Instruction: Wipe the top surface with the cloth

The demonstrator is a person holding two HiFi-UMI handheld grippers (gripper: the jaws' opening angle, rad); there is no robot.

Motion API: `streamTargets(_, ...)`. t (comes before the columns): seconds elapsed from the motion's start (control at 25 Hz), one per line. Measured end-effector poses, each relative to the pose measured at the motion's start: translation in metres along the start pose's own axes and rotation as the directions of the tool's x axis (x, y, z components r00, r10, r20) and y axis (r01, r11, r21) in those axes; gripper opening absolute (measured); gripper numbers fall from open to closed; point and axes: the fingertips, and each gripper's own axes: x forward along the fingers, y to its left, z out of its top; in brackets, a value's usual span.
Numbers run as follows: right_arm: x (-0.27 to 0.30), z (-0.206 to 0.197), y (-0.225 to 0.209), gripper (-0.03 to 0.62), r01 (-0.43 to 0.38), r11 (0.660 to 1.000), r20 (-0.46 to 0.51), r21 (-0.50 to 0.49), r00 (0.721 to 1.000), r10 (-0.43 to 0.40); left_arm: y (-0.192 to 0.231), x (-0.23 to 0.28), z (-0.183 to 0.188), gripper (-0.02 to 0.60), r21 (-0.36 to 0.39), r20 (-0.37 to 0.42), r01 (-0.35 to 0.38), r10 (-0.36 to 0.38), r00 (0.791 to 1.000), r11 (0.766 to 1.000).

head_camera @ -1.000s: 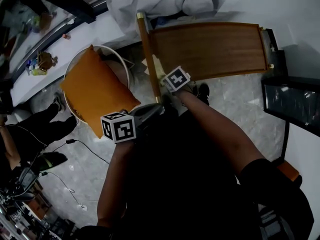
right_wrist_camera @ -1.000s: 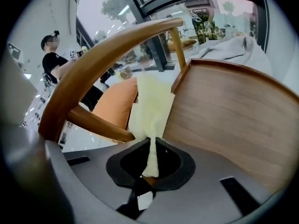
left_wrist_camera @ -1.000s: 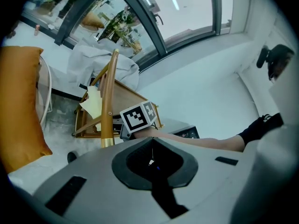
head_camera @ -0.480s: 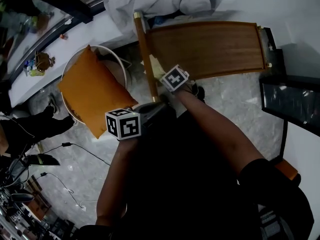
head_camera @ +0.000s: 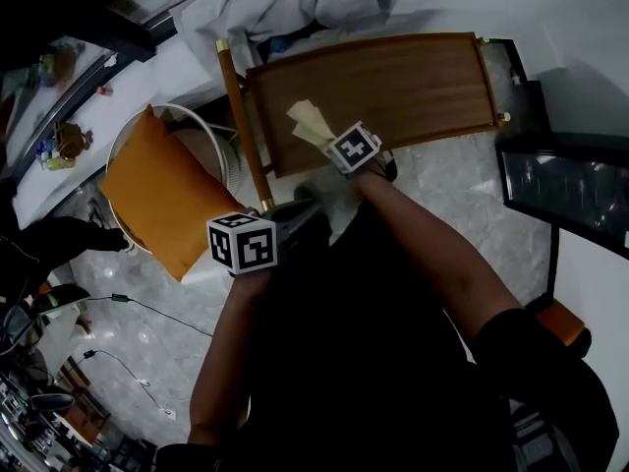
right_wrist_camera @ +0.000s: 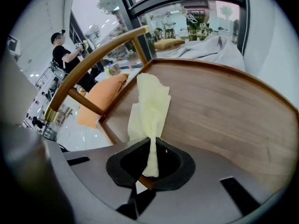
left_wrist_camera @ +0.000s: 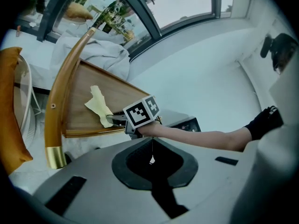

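Right gripper [right_wrist_camera: 150, 164] fingers pinched tight on yellow cloth [right_wrist_camera: 150, 111]. Cloth fans out from tips toward 12 o'clock over wooden desk top [right_wrist_camera: 224, 111]. Left gripper [left_wrist_camera: 152, 158] fingers fully closed, nothing in them, parked off desk just past its 7 o'clock corner. Head view: cloth near desk's 6 o'clock edge, curved rail [head_camera: 241, 116] at 9 o'clock, loads of bare wood toward 3 o'clock.

Nothing readable here, honestly. No words, brand names, numbers or signs can be made out on anything in any view. Closest thing is the black-and-white square patterns on the near marker cube [head_camera: 242, 245] and the far marker cube [head_camera: 353, 147], and those are just coded blocks, not letters.
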Motion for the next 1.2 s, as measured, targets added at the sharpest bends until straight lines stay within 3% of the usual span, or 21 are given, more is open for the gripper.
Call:
streamTargets(0.36, -0.037, -0.032, -0.075, 0.034, 0.017, 0.997, 0.036, 0.073, 0.999, -0.02, -0.03, 0.063, 0.013, 0.011, -0.009, -0.018, 0.022, -0.022, 1.0, 1.0)
streamTargets(0.84, -0.079, -0.075, -0.175, 0.034, 0.08, 0.986, 0.106, 0.148, 0.99, -0.096, -0.058, 0.143, 0.017, 0.011, 0.004, -0.074, 0.052, -0.052, 0.996, 0.999)
streamTargets(1.2, -0.122, -0.115, -0.248, 0.034, 0.152, 0.96, 0.108, 0.235, 0.978, -0.181, -0.075, 0.187, 0.025, 0.011, 0.009, -0.095, 0.072, -0.071, 0.993, 0.997)
